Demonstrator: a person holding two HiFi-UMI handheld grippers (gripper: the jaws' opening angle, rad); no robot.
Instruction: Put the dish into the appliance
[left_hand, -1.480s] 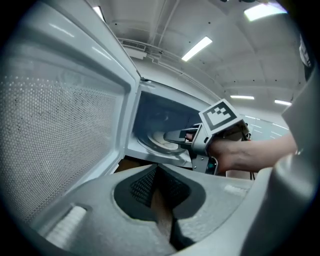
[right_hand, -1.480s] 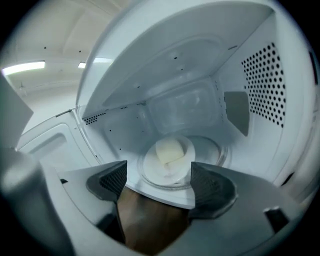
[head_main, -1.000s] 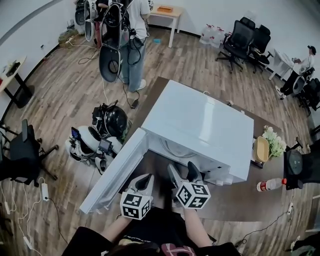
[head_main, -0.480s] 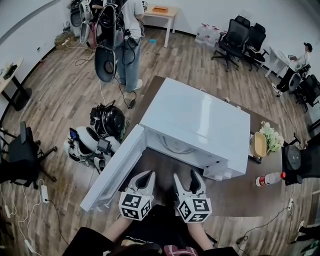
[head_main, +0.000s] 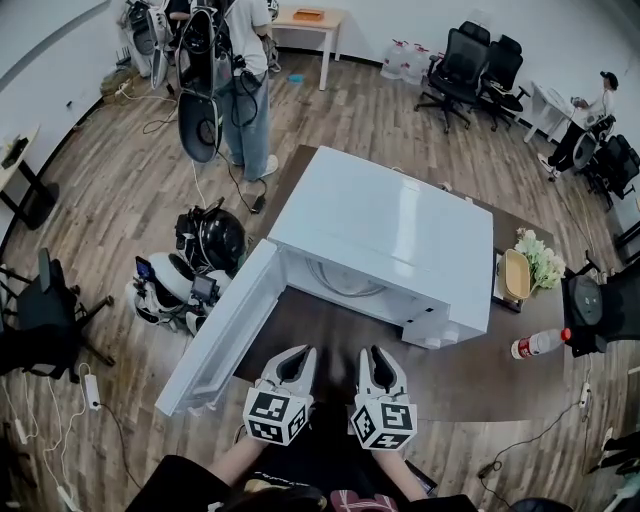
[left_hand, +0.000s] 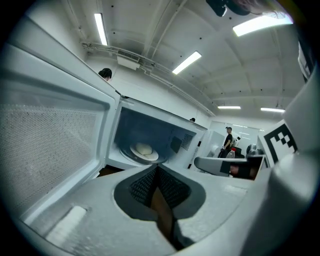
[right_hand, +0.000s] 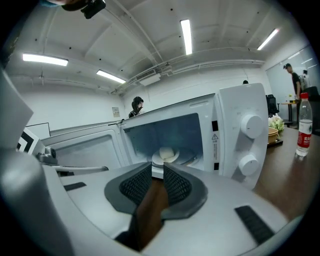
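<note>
The dish (right_hand: 165, 156), round and so without any long axis, lies flat on the turntable inside the microwave (head_main: 385, 235), with a pale lump of food on top; the microwave's mouth faces the person, and its door (head_main: 225, 330) is swung wide at the person's left. Both grippers hang just in front of that mouth, over the table (head_main: 470, 380); the left gripper (head_main: 299, 354) has its jaws together; the right gripper (head_main: 378, 356) has just been closing to a narrow slit, with nothing in it.
</note>
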